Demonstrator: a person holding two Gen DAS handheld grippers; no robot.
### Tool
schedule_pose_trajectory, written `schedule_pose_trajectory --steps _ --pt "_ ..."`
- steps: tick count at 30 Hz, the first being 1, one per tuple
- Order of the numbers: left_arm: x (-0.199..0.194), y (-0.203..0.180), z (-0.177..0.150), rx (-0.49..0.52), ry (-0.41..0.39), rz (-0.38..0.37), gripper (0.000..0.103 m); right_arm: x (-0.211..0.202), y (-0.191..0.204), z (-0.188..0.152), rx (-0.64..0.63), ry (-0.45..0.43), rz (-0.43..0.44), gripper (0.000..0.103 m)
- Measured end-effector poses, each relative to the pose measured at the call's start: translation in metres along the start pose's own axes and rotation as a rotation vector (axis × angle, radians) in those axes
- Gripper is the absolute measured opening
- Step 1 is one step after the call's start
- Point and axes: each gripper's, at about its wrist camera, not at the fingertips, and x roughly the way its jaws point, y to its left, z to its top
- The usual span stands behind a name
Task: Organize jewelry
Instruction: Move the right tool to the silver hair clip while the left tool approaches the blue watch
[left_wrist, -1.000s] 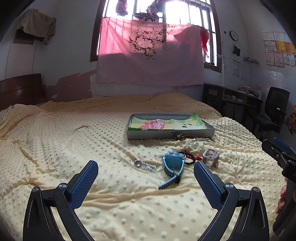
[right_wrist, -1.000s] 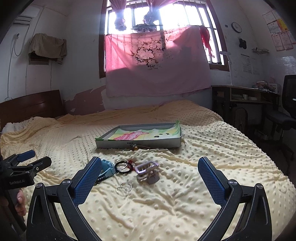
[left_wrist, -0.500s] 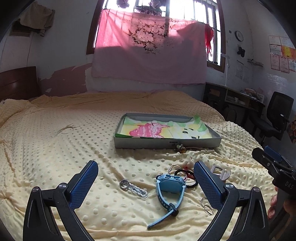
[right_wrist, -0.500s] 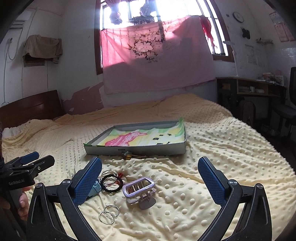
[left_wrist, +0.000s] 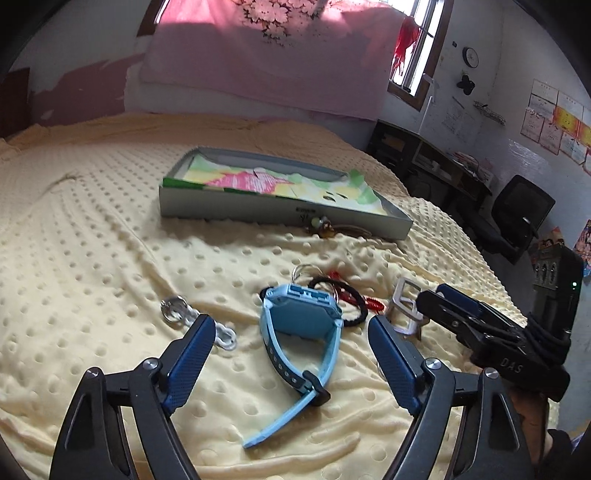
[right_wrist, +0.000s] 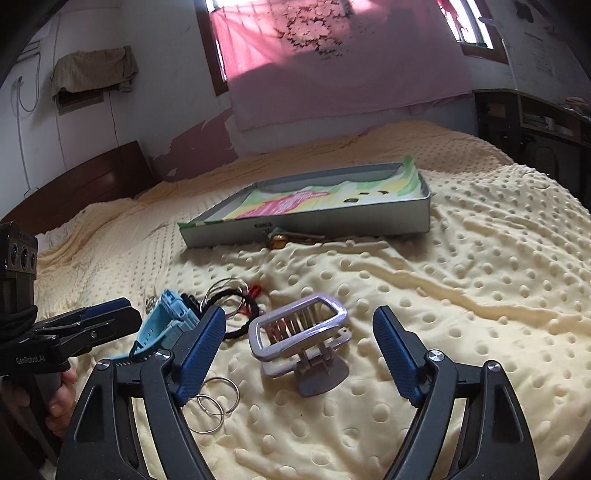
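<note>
Jewelry lies loose on the bed cover (right_wrist: 461, 295), short of the tray (left_wrist: 280, 214), so nothing is sorted yet. Left gripper (left_wrist: 291, 354): jaws wide, empty, straddling the blue watch (left_wrist: 299, 325), apparently lined up for a grasp. Right gripper (right_wrist: 299, 343): jaws wide, empty, framing the silver clip (right_wrist: 299, 328). Only the right view shows the two steel rings (right_wrist: 218, 402) beside its left finger. Only the left view shows the chain piece (left_wrist: 177, 314). Farther off, a black cord (right_wrist: 243, 314), then a small charm (left_wrist: 321, 227) touching the tray's near wall.
</note>
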Motion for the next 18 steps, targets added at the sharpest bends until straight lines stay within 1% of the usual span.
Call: schedule_pose_trajectory --steps 3,5,7,8,10,14,17,18 --pt "0.009 0.001 -0.004 -0.007 0.039 -0.018 0.074 0.007 -0.001 -0.004 0.006 0.024 0.01 0.078" --pt "0.014 -0.001 -0.006 -0.002 0.068 -0.02 0.07 0.009 -0.002 -0.006 0.015 0.033 0.015 0.078" --pt "0.02 -0.003 -0.009 0.012 0.096 -0.021 0.058 0.013 -0.003 -0.006 0.018 0.045 0.019 0.078" --pt "0.021 -0.005 -0.009 0.017 0.105 -0.018 0.055 0.015 -0.002 -0.007 0.017 0.052 0.022 0.078" --pt "0.024 -0.006 -0.011 0.027 0.12 -0.013 0.046 0.019 -0.002 -0.008 0.013 0.069 0.028 0.078" --pt "0.028 -0.008 -0.012 0.037 0.122 -0.005 0.041 0.028 0.002 -0.01 -0.004 0.103 0.025 0.078" --pt "0.031 -0.009 -0.012 0.042 0.126 -0.008 0.035 0.035 0.0 -0.011 0.005 0.132 0.019 0.077" --pt "0.031 -0.009 -0.012 0.041 0.128 -0.014 0.032 0.035 -0.001 -0.011 0.011 0.135 0.018 0.073"
